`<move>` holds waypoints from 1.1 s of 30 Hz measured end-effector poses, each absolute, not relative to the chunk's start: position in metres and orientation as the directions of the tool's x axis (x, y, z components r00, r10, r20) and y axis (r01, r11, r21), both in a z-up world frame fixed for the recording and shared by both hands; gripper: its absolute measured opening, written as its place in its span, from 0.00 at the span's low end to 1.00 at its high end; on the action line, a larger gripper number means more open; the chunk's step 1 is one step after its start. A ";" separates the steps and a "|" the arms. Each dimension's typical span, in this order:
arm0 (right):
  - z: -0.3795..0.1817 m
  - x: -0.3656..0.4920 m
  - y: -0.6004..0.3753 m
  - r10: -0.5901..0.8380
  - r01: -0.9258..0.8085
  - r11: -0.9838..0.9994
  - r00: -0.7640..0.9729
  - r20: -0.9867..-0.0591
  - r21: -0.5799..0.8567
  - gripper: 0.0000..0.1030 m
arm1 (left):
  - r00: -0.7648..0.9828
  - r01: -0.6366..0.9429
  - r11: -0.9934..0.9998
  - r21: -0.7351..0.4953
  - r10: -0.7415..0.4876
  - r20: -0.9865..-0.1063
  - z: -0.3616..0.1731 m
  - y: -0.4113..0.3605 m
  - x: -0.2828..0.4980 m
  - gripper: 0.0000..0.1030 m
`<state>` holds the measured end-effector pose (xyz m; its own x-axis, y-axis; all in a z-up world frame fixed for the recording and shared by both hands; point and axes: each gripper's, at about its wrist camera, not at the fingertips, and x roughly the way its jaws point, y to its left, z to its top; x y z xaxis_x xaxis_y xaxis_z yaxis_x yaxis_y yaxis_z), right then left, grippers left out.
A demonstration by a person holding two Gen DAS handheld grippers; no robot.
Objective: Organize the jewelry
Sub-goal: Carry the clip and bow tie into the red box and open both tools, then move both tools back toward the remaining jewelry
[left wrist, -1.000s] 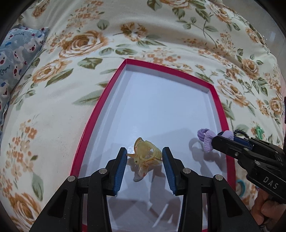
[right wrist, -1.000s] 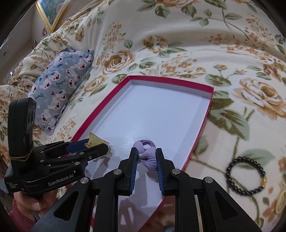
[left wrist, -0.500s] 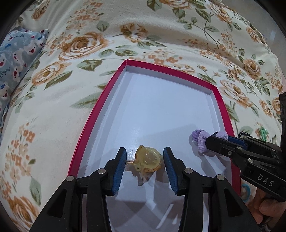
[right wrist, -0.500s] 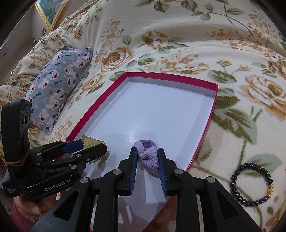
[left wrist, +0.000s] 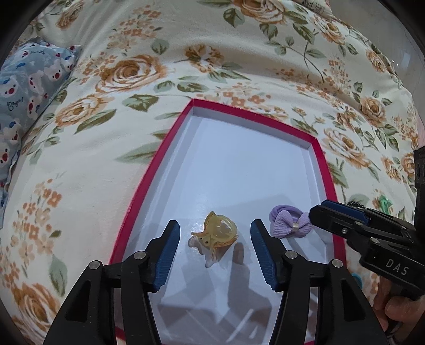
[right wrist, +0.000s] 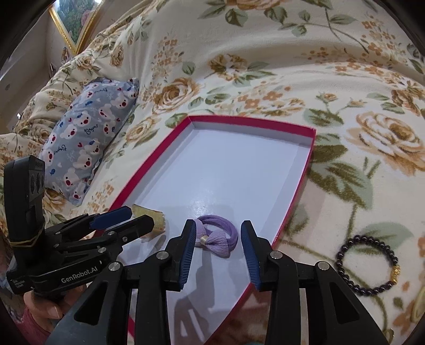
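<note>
A red-rimmed box (left wrist: 148,175) with a white floor lies on the floral bedspread; it also shows in the right wrist view (right wrist: 302,183). A yellow hair claw clip (left wrist: 216,233) lies on the box floor between the open fingers of my left gripper (left wrist: 215,246). A purple bow hair tie (right wrist: 217,236) lies on the box floor between the open fingers of my right gripper (right wrist: 217,249); it also shows in the left wrist view (left wrist: 289,224). Both grippers are empty. The clip (right wrist: 151,216) is partly hidden behind the left gripper in the right wrist view.
A black bead bracelet (right wrist: 369,265) with a gold charm lies on the bedspread right of the box. A blue bear-print pillow (right wrist: 85,138) lies to the left. A green item (left wrist: 383,203) lies past the box's right rim. A framed picture (right wrist: 74,21) is at far left.
Both grippers opened wider and pulled back. The left let go of the yellow clip and the right let go of the purple hair tie; both now lie on the box floor.
</note>
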<state>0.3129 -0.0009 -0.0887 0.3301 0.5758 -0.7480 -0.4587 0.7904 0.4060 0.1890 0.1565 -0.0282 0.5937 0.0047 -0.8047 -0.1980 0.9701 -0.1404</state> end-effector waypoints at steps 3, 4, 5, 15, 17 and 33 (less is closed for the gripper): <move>-0.080 0.308 -0.008 0.578 -0.459 0.791 0.349 -0.737 0.403 0.36 | 0.614 -0.207 0.967 -0.146 0.012 -0.789 -0.019 0.155 0.178 0.57; -0.077 0.306 -0.011 0.578 -0.456 0.793 0.355 -0.735 0.404 0.37 | 0.620 -0.208 0.967 -0.149 0.012 -0.784 -0.017 0.154 0.174 0.58; -0.075 0.303 -0.014 0.578 -0.452 0.795 0.359 -0.732 0.405 0.38 | 0.628 -0.209 0.966 -0.154 0.012 -0.778 -0.013 0.153 0.170 0.59; -0.061 0.278 -0.055 0.549 -0.393 0.827 0.411 -0.728 0.402 0.42 | 0.653 -0.188 0.963 -0.192 -0.023 -0.757 0.005 0.134 0.139 0.62; -0.059 0.273 -0.065 0.538 -0.380 0.836 0.425 -0.728 0.396 0.42 | 0.657 -0.177 0.964 -0.199 -0.035 -0.753 0.008 0.128 0.133 0.63; -0.050 0.248 -0.152 0.442 -0.241 0.897 0.504 -0.742 0.370 0.43 | 0.642 -0.068 0.978 -0.196 -0.107 -0.759 0.018 0.083 0.131 0.64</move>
<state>0.2481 -0.1517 -0.0502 0.5042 0.4417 -0.7421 -0.2412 0.8971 0.3701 0.1308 0.0833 0.0178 0.6423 -0.1072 -0.7589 -0.0679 0.9783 -0.1956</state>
